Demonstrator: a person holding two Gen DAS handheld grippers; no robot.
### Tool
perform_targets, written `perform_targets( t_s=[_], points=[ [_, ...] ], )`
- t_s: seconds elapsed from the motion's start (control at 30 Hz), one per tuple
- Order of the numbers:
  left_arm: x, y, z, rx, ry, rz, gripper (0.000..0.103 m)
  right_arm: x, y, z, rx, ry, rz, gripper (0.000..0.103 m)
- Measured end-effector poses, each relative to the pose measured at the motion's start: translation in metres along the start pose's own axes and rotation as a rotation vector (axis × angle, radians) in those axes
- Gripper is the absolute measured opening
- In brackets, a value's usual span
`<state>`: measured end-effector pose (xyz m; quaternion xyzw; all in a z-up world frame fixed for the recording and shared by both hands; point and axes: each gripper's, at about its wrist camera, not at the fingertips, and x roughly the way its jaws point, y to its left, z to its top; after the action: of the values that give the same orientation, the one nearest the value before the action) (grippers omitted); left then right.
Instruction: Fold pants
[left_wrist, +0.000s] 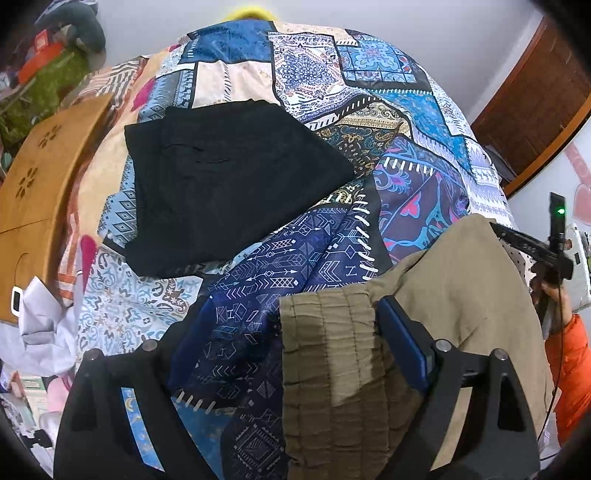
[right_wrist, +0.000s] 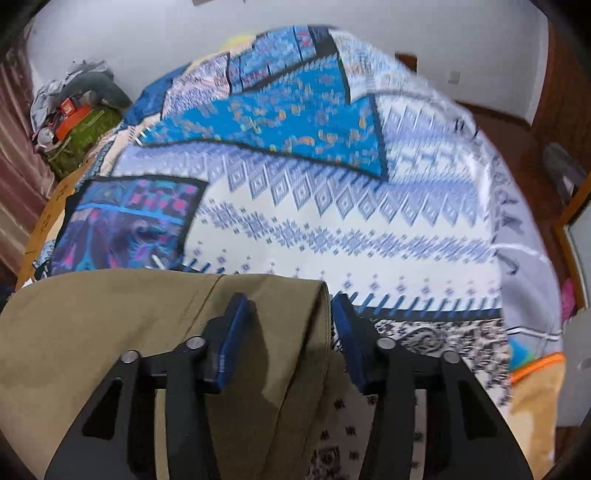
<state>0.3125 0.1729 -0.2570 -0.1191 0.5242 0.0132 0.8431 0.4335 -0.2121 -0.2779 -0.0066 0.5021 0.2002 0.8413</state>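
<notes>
Khaki pants (left_wrist: 443, 280) lie at the near edge of the patterned bedspread (left_wrist: 332, 74). Their gathered elastic waistband (left_wrist: 325, 339) sits between my left gripper's (left_wrist: 295, 332) wide-open blue pads, ungripped. Folded black pants (left_wrist: 229, 177) rest flat further up the bed. In the right wrist view a folded edge of the khaki pants (right_wrist: 288, 325) lies between the pads of my right gripper (right_wrist: 290, 332). Its jaws are partly open and not pinching the cloth. From the left wrist view the right gripper (left_wrist: 517, 236) appears at the pants' far right edge, held by a hand in an orange sleeve (left_wrist: 569, 369).
A wooden lap table (left_wrist: 37, 192) leans at the bed's left side, with crumpled white cloth (left_wrist: 44, 325) below it. A pile of clutter (right_wrist: 74, 107) sits at the far left corner. Brown wooden furniture (left_wrist: 535, 103) stands to the right of the bed.
</notes>
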Motion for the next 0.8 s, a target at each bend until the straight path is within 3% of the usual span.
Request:
perform_targets(
  t_s=[0.13, 0.2, 0.37, 0.5, 0.63, 0.8],
  points=[
    [-0.002, 0.0, -0.005, 0.013, -0.052, 0.037, 0.087, 0.009, 0.002, -0.005, -0.014, 0.006, -0.002, 0.038],
    [-0.002, -0.002, -0.008, 0.017, -0.076, 0.066, 0.082, 0.01, 0.003, -0.006, -0.015, 0.005, -0.01, 0.032],
    [-0.001, -0.007, -0.016, -0.007, -0.123, 0.154, 0.082, 0.016, 0.01, -0.006, -0.058, 0.016, -0.076, 0.027],
    [-0.003, -0.005, -0.013, -0.013, -0.1, 0.142, 0.082, 0.014, 0.012, -0.003, -0.068, 0.036, -0.11, 0.028],
    [-0.021, -0.008, -0.008, -0.002, -0.086, 0.156, 0.081, -0.014, 0.022, 0.005, -0.103, -0.002, -0.126, 0.028],
    [-0.056, -0.017, -0.005, 0.063, -0.169, 0.254, 0.081, -0.077, 0.053, 0.004, -0.159, -0.097, -0.054, 0.032]
  ],
)
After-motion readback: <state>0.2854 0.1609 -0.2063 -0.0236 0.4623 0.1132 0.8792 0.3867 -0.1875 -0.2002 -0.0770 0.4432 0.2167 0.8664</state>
